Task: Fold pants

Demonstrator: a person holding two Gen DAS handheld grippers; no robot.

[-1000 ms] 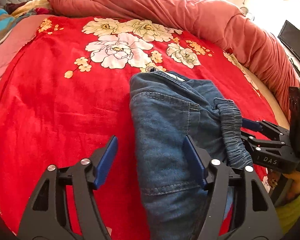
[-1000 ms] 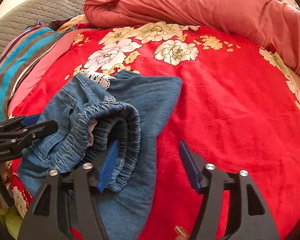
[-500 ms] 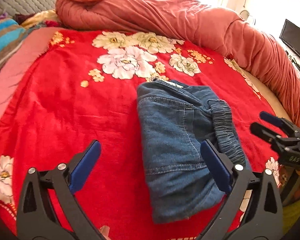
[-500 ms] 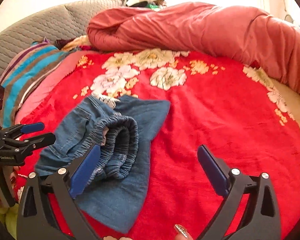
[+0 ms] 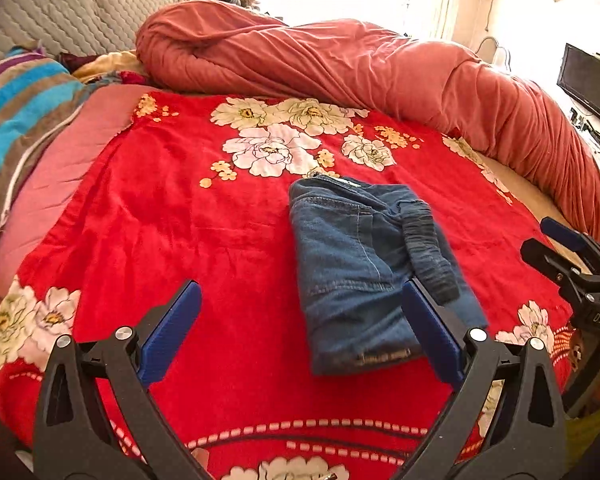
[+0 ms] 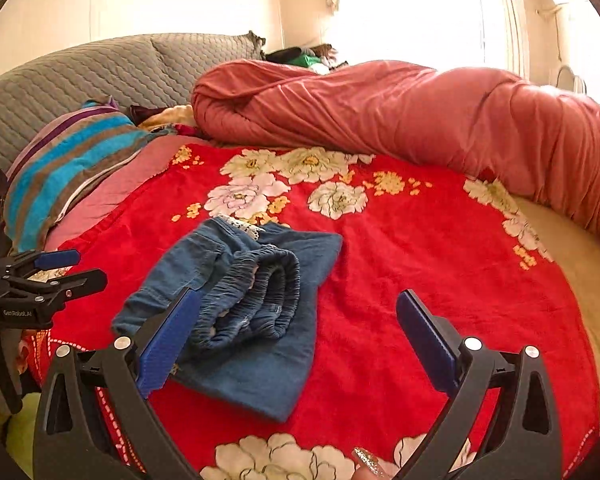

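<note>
Folded blue denim pants lie on the red flowered blanket, their gathered elastic waistband bunched on top. My left gripper hovers above and short of the pants, open wide, with nothing between its blue pads. My right gripper is also open and empty, held back from the pants on their other side. Each gripper shows in the other's view: the right gripper at the right edge, the left gripper at the left edge.
A rolled salmon duvet runs along the far and right side of the bed. A striped pillow and a grey quilted headboard are at the far left. A dark screen stands at the right. A glittery fingernail shows at the bottom.
Both grippers have opened wider, let go of the pants and drawn back and up. The pants now lie folded on the blanket, farther from both cameras.
</note>
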